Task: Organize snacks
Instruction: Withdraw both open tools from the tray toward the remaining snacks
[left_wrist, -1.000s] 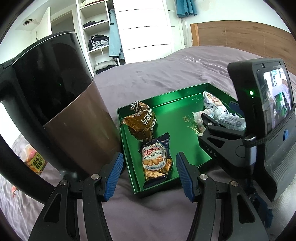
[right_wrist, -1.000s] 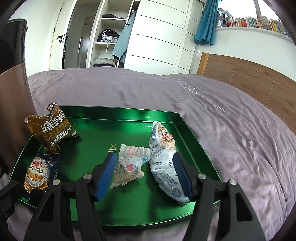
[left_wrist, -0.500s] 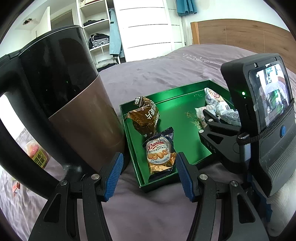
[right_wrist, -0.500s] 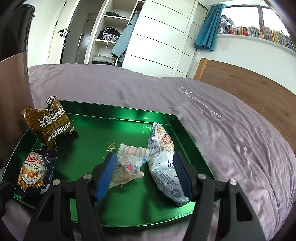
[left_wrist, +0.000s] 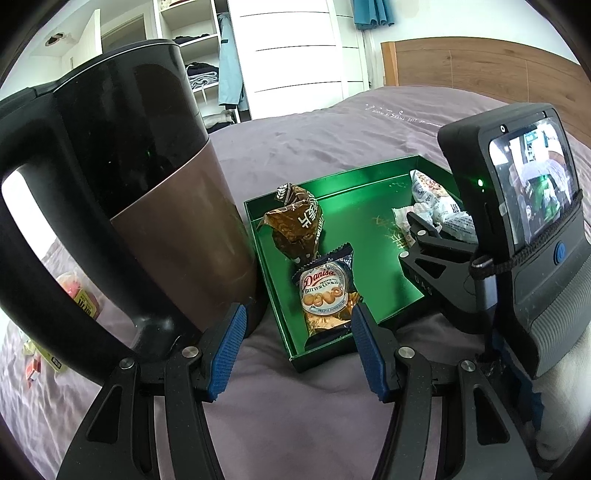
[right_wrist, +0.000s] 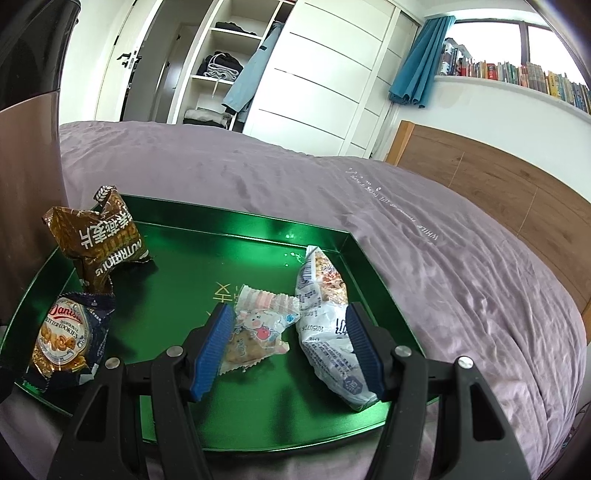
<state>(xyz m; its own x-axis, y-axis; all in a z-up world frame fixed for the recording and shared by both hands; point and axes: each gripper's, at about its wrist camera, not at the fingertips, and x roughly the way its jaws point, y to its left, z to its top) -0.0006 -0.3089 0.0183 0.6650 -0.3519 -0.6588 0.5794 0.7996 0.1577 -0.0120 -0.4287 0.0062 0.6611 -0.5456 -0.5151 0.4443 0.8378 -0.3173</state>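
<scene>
A green tray (left_wrist: 373, 221) (right_wrist: 207, 251) lies on the purple bed. At its left side lie a brown snack packet (left_wrist: 295, 225) (right_wrist: 99, 240) and a Danisa cookie packet (left_wrist: 325, 291) (right_wrist: 62, 339). A small pink-and-white packet (right_wrist: 258, 328) and a white packet (right_wrist: 325, 314) (left_wrist: 436, 199) lie at its right. My left gripper (left_wrist: 295, 321) is open at the tray's near corner, framing the cookie packet without touching it. My right gripper (right_wrist: 290, 317) (left_wrist: 413, 236) hangs open over the two right-hand packets, holding nothing.
A tall black and brown jug (left_wrist: 147, 184) (right_wrist: 26, 147) stands against the tray's left wall. Loose snack packets (left_wrist: 81, 295) lie on the bed left of the jug. A wooden headboard (right_wrist: 498, 184) bounds the bed on the right, with a wardrobe (right_wrist: 295, 81) beyond.
The left view has drifted a little, so the jug fills more of it. The right view has tilted slightly. Both jaws stand as before and no snack has moved.
</scene>
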